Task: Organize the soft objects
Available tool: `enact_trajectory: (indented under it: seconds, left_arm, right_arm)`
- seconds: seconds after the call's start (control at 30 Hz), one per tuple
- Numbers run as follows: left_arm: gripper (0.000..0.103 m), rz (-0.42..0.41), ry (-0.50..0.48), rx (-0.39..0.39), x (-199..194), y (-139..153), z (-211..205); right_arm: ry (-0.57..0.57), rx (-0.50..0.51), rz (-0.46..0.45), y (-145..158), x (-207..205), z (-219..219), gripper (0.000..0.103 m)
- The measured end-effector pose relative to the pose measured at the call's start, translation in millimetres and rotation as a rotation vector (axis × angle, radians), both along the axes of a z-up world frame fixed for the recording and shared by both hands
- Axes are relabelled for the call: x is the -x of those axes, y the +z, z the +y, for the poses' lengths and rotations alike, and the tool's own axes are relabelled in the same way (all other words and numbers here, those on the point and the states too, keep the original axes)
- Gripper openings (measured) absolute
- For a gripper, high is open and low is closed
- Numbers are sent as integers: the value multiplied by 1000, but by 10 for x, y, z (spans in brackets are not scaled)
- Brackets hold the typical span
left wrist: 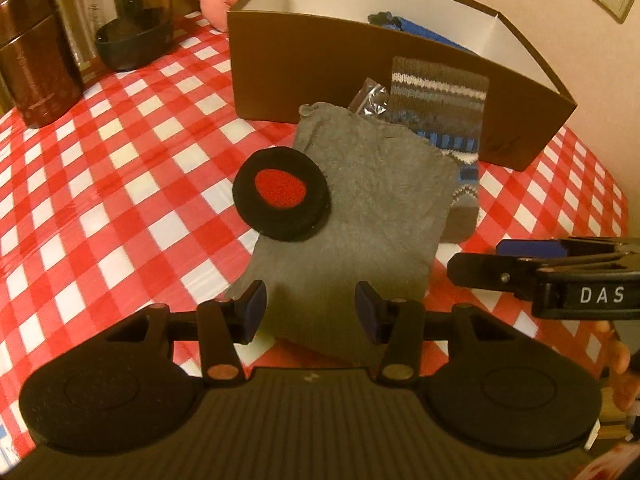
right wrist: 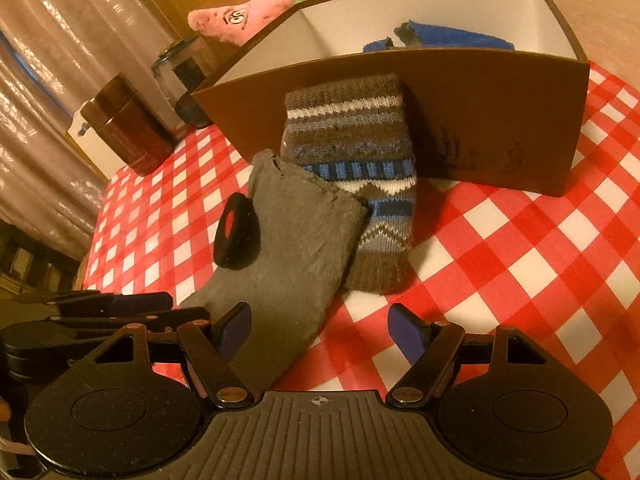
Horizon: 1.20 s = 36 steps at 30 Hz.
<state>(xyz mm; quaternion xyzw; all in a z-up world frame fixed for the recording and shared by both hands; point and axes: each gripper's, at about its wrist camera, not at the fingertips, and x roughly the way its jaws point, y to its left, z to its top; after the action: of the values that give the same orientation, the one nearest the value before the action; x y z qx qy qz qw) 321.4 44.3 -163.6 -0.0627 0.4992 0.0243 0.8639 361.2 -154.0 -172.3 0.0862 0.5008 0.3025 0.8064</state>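
A grey cloth (left wrist: 360,208) with a black pad (left wrist: 282,196) on it is laid on the checked table (left wrist: 132,184), partly over a striped sock (right wrist: 360,168), near the brown box (left wrist: 320,76). The left gripper (left wrist: 310,310) and right gripper (right wrist: 320,336) are held spread above the cloth's near edge, nothing pinched.

Each camera sits just behind its tool, close above the desk (left wrist: 120,184), looking steeply down and forward. The left view faces the grey cloth (left wrist: 352,208) head-on; the right sees it from the right. Both share cloth, sock (right wrist: 360,168) and box (right wrist: 480,112).
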Motion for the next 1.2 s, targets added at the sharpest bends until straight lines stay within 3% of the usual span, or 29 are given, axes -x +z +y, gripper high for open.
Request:
enact_trajectory:
  seconds: [0.3, 0.73, 1.03, 1.2]
  left_arm:
    - [46, -42, -28, -93, -268, -153, -60]
    - [44, -75, -63, -160, -503, -294, -61]
    - [10, -172, 20, -63, -293, -139, 255]
    - [8, -171, 121, -27, 12, -50, 572]
  right_arm:
    - [-42, -1, 20, -96, -137, -4, 71]
    - [-121, 29, 1, -88, -268, -110, 70]
    - [-116, 36, -14, -50, -235, -98, 70]
    - [-92, 27, -23, -41, -169, -77, 63]
